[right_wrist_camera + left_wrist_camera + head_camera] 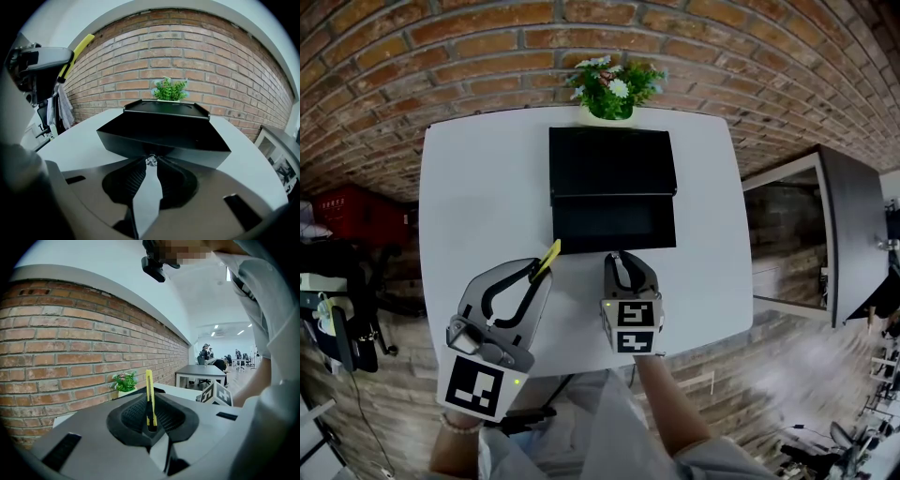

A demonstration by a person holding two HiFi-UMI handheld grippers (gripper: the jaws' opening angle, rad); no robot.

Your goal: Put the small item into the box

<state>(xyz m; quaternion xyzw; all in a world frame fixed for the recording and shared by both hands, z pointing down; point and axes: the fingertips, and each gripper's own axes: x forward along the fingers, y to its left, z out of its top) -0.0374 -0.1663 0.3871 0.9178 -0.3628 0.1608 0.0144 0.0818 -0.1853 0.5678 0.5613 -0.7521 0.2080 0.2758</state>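
Right fingers (127,183) tight on small item (151,161)

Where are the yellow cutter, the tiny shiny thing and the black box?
yellow cutter (149,397), left gripper view, the middle of its yellow body.
tiny shiny thing (151,161), right gripper view, its glinting middle.
black box (197,155), right gripper view, its front wall.
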